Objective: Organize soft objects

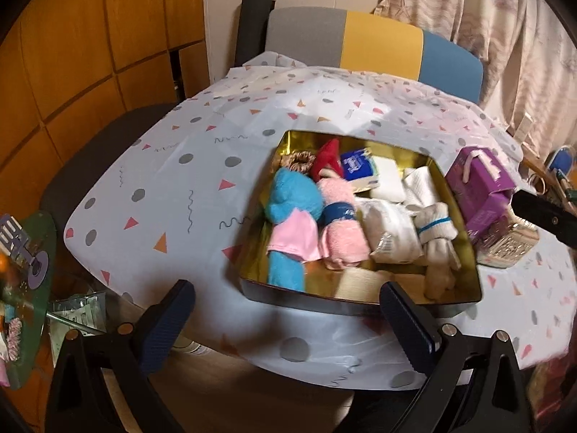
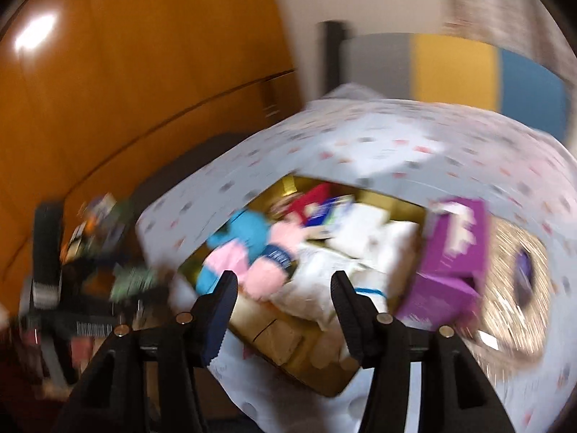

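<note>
A gold-lined tin box (image 1: 452,301) sits on the patterned tablecloth, packed with soft things. Among them are a blue towel (image 1: 294,198) wrapped in a pink cloth (image 1: 292,232), a pink towel roll (image 1: 339,241) with a dark band, white packets (image 1: 391,232) and banded white socks (image 1: 434,225). My left gripper (image 1: 288,324) is open with nothing between its fingers, hovering before the tin's near edge. The right wrist view is blurred. My right gripper (image 2: 283,306) stands open over the tin's (image 2: 321,386) near end, nothing clamped, the pink towel roll (image 2: 268,274) just beyond its fingertips.
A purple carton (image 1: 479,191) leans at the tin's right side on a shiny patterned lid (image 1: 512,249). A grey, yellow and blue chair back (image 1: 375,41) stands behind the table. Clutter lies on a green surface (image 1: 32,288) at the left. A curtain (image 1: 505,36) hangs back right.
</note>
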Demonstrator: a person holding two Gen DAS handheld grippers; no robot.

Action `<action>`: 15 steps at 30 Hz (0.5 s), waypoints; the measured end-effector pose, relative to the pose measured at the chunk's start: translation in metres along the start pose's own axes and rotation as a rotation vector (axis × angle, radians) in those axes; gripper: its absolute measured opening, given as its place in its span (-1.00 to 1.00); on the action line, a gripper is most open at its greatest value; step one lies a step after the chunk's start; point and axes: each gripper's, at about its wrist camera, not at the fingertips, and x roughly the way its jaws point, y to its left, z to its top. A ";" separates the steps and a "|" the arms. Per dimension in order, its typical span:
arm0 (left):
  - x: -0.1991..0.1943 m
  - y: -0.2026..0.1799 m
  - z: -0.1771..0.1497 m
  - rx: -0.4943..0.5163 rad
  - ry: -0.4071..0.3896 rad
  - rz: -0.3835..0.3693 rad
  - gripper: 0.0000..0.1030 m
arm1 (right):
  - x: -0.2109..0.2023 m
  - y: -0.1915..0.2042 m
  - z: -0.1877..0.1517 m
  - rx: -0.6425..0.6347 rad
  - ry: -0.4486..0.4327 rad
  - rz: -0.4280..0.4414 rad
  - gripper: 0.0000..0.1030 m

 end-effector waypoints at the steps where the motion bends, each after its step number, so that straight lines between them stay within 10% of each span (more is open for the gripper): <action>1: -0.004 -0.001 0.000 -0.011 -0.006 -0.007 1.00 | -0.005 0.001 -0.001 0.049 -0.013 -0.046 0.06; 15: -0.066 -0.009 -0.018 -0.012 -0.045 0.048 1.00 | -0.041 0.058 -0.052 0.233 -0.071 -0.393 0.42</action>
